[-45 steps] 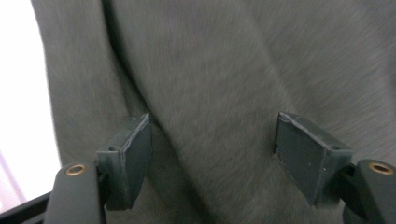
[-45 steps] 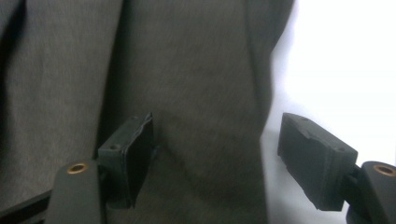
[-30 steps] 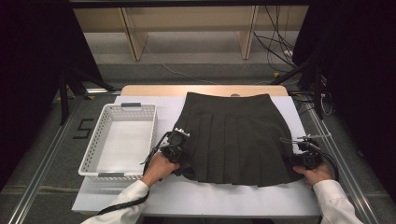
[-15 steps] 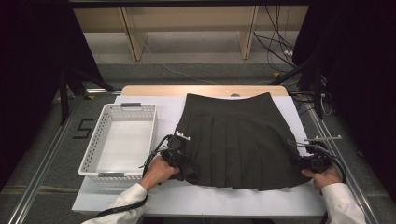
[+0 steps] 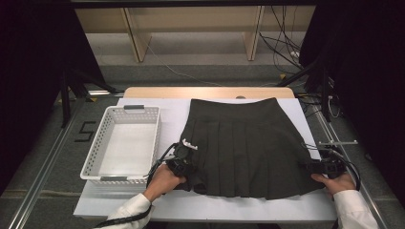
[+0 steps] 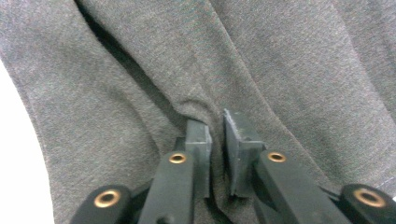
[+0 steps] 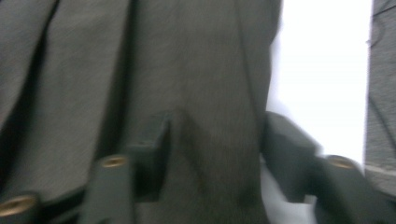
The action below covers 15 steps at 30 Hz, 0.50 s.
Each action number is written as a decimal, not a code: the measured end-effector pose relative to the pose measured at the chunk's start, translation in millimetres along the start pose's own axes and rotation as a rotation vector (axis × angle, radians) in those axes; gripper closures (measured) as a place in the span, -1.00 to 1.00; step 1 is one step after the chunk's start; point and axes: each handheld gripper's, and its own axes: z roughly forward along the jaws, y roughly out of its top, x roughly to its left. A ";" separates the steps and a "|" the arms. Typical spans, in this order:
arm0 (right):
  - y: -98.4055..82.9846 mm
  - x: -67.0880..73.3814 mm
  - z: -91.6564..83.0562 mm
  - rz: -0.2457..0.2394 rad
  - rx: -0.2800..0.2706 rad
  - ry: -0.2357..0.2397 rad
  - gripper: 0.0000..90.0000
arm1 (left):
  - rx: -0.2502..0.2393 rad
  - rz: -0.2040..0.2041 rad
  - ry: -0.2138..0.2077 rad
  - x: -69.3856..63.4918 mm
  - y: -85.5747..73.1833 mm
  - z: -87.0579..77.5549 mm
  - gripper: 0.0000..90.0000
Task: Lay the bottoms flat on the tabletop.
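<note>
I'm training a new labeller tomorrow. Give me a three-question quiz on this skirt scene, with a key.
1. True or false: the skirt lies partly inside the basket.
2. Which claw has its jaws wider apart: A) left claw B) right claw?
3. Fill in: the waistband points toward the ___ edge of the table.

Key
1. False. The skirt lies flat on the table, beside the basket, which holds nothing.
2. B. The right claw's jaws have just been opening, with the skirt's hem corner between them. The left claw's jaws stand nearly together on a pinched fold of cloth.
3. Far.
</note>
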 end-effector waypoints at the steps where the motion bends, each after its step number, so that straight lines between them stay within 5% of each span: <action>1: 3.7 0.0 -0.1 -0.005 -0.007 -0.020 -0.15 | -0.007 -0.004 0.006 -2.2 0.1 -1.8 0.68; 8: 37.9 -1.2 7.5 0.023 -0.069 0.001 -0.32 | 0.022 -0.021 -0.009 -3.5 -2.6 3.0 0.28; 15: 50.0 -3.3 49.0 0.032 0.059 0.005 -0.24 | 0.011 -0.014 -0.006 -3.3 -2.5 5.8 0.86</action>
